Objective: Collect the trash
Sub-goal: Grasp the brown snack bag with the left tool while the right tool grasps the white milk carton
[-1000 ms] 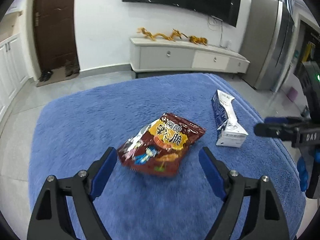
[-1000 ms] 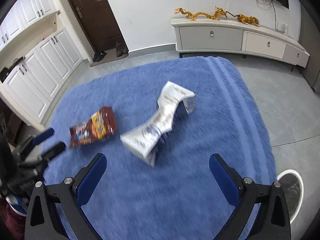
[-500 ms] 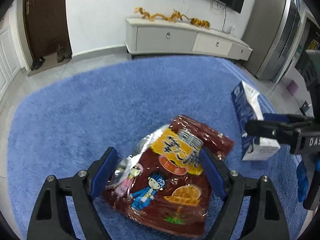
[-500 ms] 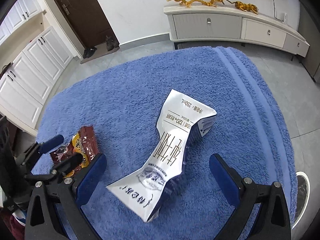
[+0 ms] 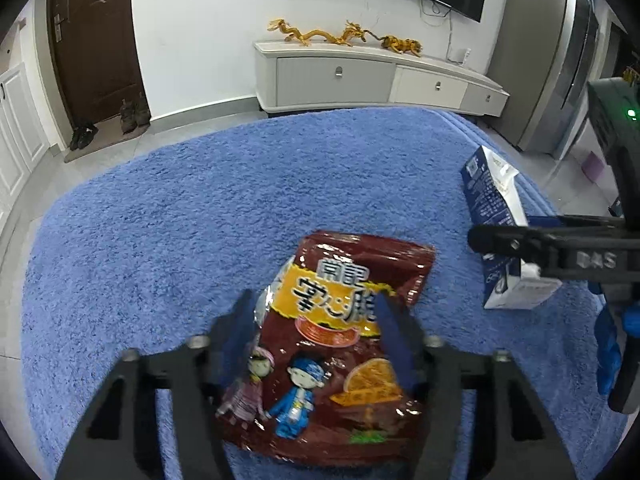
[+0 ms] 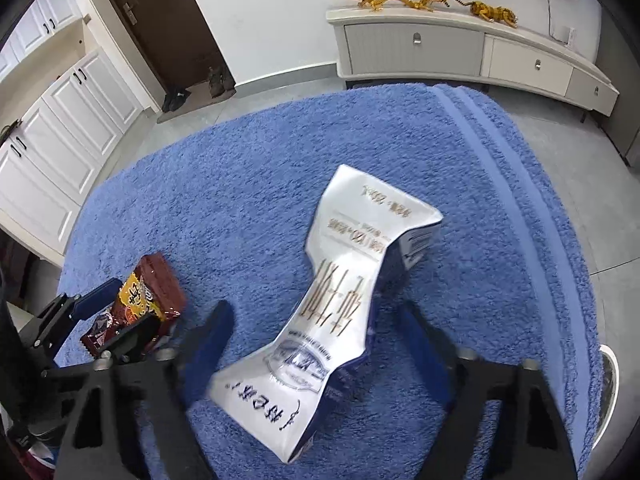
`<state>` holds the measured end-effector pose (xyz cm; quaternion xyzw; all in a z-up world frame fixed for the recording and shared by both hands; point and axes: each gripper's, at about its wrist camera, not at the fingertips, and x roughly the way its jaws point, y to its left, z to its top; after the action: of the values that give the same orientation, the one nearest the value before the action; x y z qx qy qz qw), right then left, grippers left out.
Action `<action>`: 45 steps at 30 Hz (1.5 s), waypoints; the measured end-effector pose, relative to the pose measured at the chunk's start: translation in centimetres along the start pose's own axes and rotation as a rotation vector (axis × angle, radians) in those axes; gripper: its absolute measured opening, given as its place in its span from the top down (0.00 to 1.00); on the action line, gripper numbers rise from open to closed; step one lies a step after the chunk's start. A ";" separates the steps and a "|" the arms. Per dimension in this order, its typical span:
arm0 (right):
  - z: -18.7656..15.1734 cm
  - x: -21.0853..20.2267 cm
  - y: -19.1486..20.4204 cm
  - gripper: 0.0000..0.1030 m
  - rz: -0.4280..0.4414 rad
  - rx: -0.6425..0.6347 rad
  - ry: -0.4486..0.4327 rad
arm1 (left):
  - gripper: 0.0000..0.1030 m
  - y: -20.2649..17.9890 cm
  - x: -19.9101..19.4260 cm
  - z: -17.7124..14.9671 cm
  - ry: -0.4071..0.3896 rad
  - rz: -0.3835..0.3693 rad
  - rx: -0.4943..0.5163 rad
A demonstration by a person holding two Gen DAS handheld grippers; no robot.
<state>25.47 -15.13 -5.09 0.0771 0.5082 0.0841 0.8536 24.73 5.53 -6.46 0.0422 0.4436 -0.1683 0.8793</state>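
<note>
A dark red snack bag lies on the blue fluffy cloth. My left gripper has its blue fingers closing in on both sides of the bag, touching its edges. A crushed white and blue milk carton lies on the cloth to the right. My right gripper straddles the carton, its fingers blurred and narrowing around its pinched middle. The carton and the right gripper's finger also show at the right in the left wrist view. The snack bag and the left gripper show at the left in the right wrist view.
A white low cabinet with golden dragon figures stands at the far wall. A dark door with shoes is at the back left. White cupboards line the left. A round white object sits on the floor at the right.
Both grippers have come down and forward over their objects. The fingers of both have narrowed from wide open, the left around the snack bag and the right around the carton.
</note>
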 end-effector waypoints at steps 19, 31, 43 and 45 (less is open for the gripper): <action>-2.6 -5.3 -1.1 0.65 0.104 -0.008 -0.090 | 1.00 0.3 -4.9 -2.6 -0.013 0.005 -0.142; -3.8 -7.2 -1.7 0.66 0.138 -0.027 -0.121 | 0.47 -1.0 -6.1 -1.5 -0.003 -0.089 -0.158; -4.9 -8.5 -4.7 0.66 0.175 0.001 -0.143 | 0.62 -8.0 -5.0 -2.0 0.006 -0.016 0.083; -5.0 -8.5 -4.9 0.66 0.181 -0.003 -0.141 | 0.68 -8.2 -3.9 -2.3 0.035 0.017 0.096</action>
<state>17.38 -21.52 -1.21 0.1269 0.4379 0.1559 0.8763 18.07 -0.66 -4.11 0.0910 0.4498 -0.1809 0.8699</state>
